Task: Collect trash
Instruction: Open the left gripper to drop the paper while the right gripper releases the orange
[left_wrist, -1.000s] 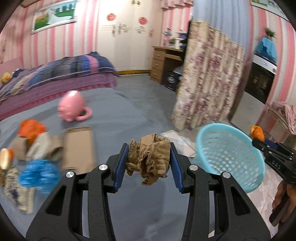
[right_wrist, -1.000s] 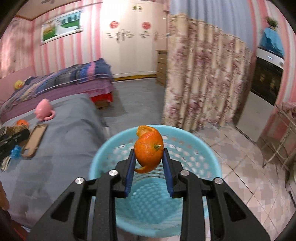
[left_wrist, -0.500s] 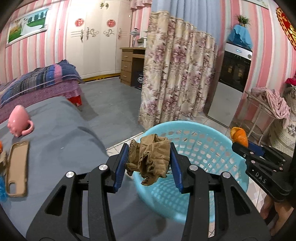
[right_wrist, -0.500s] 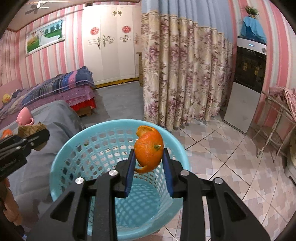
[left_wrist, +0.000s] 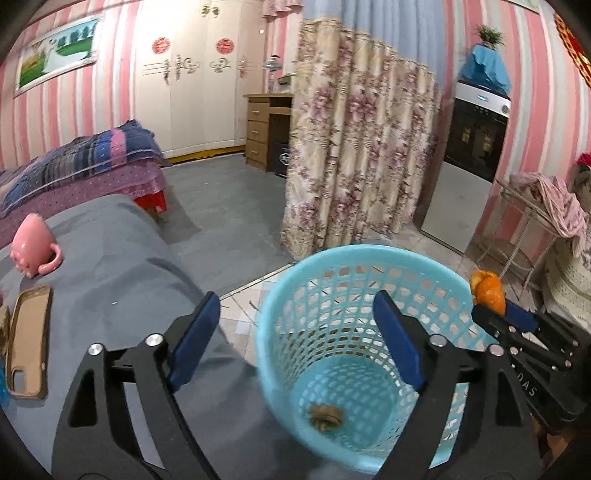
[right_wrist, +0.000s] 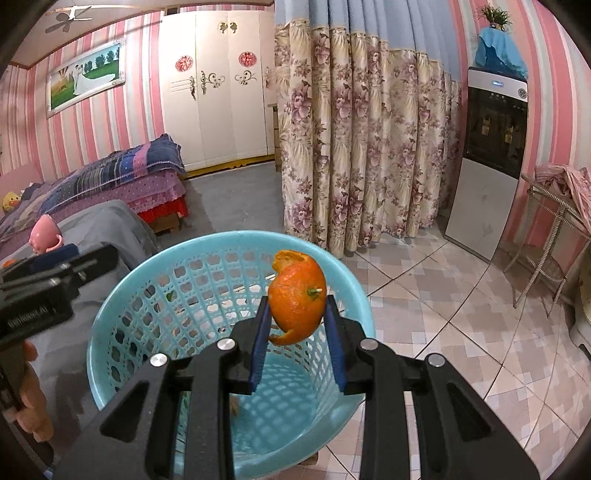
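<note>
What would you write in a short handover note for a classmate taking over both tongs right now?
Left tongs: open, empty, over the blue basket.
Right tongs: shut on the orange peel, above the basket.
Done: brown paper wad lies on the basket bottom.
Left: release the peel into the basket. The grey bed holds a pink mug and a phone case; probably not trash.

bright indoor light | fisheye edge warp | slight motion blur
</note>
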